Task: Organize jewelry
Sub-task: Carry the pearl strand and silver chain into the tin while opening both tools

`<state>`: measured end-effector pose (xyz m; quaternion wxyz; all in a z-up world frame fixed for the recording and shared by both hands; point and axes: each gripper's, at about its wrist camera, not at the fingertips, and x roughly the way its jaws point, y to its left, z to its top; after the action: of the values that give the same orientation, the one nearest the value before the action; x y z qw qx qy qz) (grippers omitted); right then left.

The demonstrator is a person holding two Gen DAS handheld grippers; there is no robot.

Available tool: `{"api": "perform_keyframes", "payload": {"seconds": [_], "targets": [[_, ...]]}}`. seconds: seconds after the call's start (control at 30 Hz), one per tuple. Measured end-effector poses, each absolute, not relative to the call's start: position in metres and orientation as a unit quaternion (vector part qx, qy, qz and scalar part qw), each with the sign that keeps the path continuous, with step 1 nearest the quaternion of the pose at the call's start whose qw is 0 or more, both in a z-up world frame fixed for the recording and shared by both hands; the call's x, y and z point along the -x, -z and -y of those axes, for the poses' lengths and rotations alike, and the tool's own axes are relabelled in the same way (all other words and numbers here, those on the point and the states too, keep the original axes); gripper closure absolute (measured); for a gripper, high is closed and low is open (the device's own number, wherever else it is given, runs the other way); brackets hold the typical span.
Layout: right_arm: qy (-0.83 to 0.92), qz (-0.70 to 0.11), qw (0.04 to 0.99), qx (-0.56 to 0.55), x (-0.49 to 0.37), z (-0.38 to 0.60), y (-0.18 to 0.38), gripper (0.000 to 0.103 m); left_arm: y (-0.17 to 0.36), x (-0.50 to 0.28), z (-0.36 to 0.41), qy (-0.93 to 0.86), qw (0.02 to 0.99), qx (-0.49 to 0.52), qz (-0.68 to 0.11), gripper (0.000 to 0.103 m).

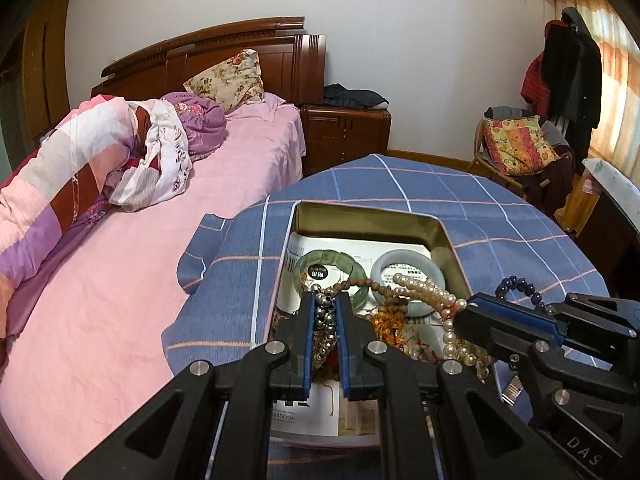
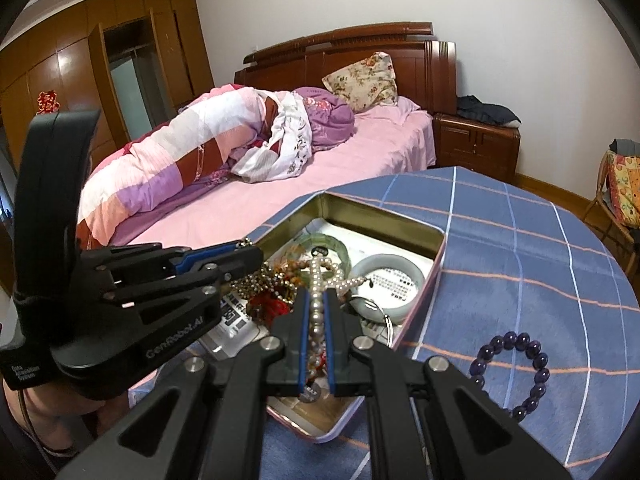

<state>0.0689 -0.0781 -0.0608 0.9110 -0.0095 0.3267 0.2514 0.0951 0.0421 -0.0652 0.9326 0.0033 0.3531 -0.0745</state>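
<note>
An open metal tin (image 1: 362, 218) (image 2: 384, 218) on the blue checked tablecloth holds tangled jewelry: a green segmented bracelet (image 1: 332, 258), a pale jade bangle (image 1: 404, 260) (image 2: 386, 264), brown wooden beads (image 1: 384, 290) and a pearl necklace (image 1: 436, 296) (image 2: 318, 308). My left gripper (image 1: 325, 300) (image 2: 250, 250) is shut on a silver bead strand (image 1: 324, 322) over the tin's left side. My right gripper (image 2: 317, 294) (image 1: 466, 306) is shut on the pearl necklace. A dark purple bead bracelet (image 2: 516, 372) (image 1: 520, 286) lies on the cloth right of the tin.
The round table (image 1: 500, 216) with the blue cloth stands beside a bed (image 1: 160, 248) with pink sheets and a rolled quilt. A wooden nightstand (image 1: 346, 136) is behind, and a chair (image 1: 516, 148) piled with clothes stands at the right.
</note>
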Motion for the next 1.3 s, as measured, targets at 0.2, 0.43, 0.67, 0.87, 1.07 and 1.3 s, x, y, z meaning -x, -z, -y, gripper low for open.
{"api": "perform_keyframes", "payload": {"seconds": [0.2,0.43,0.67,0.87,1.07,1.3], "targets": [[-0.250,-0.337,0.907,0.013,-0.071,0.074,0.067,0.094,0.072,-0.095,-0.044,0.073,0.930,-0.003,-0.361,0.094],[-0.248,-0.348,0.904,0.015,-0.072,0.076,0.076,0.094,0.080,-0.096,-0.044,0.074,0.926,-0.004,-0.370,0.094],[-0.249,-0.351,0.902,0.017,-0.072,0.074,0.077,0.094,0.085,-0.095,-0.046,0.073,0.924,-0.003,-0.375,0.094],[-0.247,-0.355,0.901,0.019,-0.073,0.073,0.080,0.094,0.088,-0.095,-0.046,0.072,0.922,-0.001,-0.380,0.094],[-0.247,-0.359,0.900,0.020,-0.073,0.072,0.083,0.094,0.089,-0.095,-0.047,0.076,0.922,-0.001,-0.381,0.093],[-0.249,-0.358,0.900,0.016,-0.072,0.073,0.082,0.090,0.089,-0.094,-0.045,0.090,0.919,0.002,-0.384,0.075]]}}
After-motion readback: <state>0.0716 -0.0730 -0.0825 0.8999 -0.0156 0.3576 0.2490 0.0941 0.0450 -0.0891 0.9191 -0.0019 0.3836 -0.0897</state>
